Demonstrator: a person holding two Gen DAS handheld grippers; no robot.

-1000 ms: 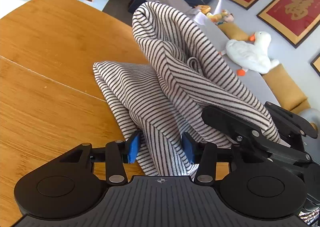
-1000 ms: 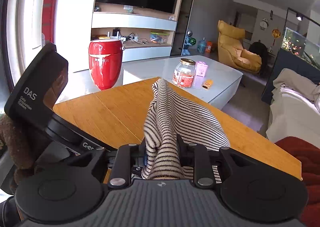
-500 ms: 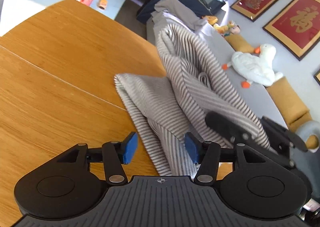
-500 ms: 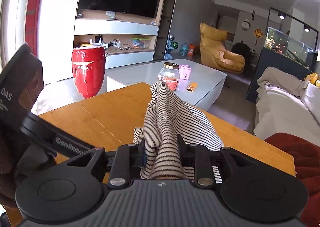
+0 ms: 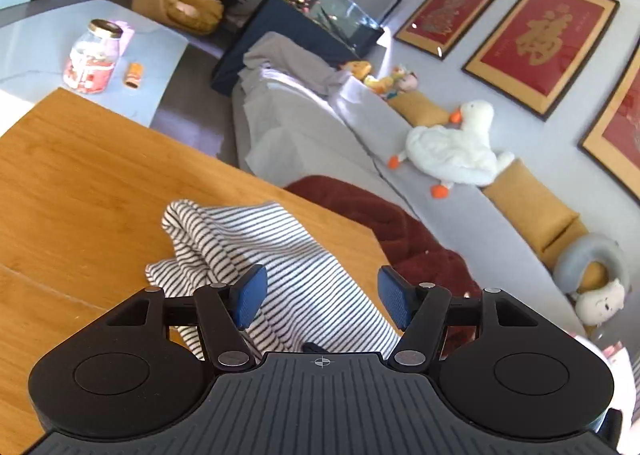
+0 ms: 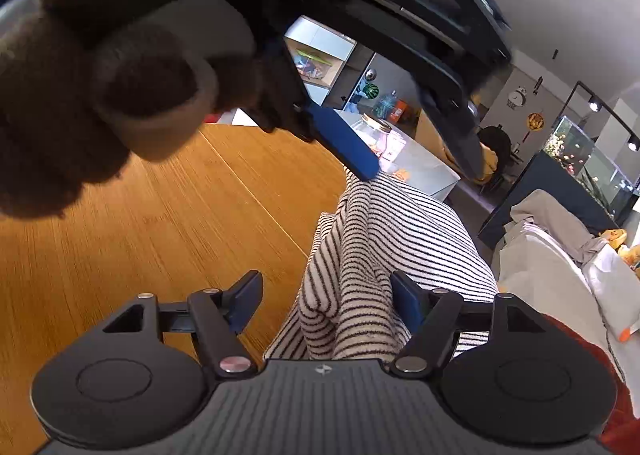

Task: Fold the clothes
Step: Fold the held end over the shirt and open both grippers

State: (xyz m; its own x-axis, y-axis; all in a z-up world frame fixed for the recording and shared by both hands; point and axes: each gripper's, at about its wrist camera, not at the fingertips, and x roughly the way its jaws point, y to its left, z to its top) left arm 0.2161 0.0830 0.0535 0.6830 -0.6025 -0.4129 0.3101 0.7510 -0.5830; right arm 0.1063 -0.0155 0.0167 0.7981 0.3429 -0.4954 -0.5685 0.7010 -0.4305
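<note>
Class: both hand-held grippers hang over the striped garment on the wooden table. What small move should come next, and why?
Probably draw both back clear of the striped garment. The left hand-held gripper and right hand-held gripper are opening, pads no longer pinching, and the cloth lies bunched on the wooden table, wanting a fresh grasp to fold again.

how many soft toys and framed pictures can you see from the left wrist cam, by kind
white goose toys: 1
small yellow plush toys by the cushions: 1 cluster, separate count unclear
white plush at the sofa's end: 1
red framed pictures: 4 (; a fourth cut off at the right edge)
total: 7
</note>
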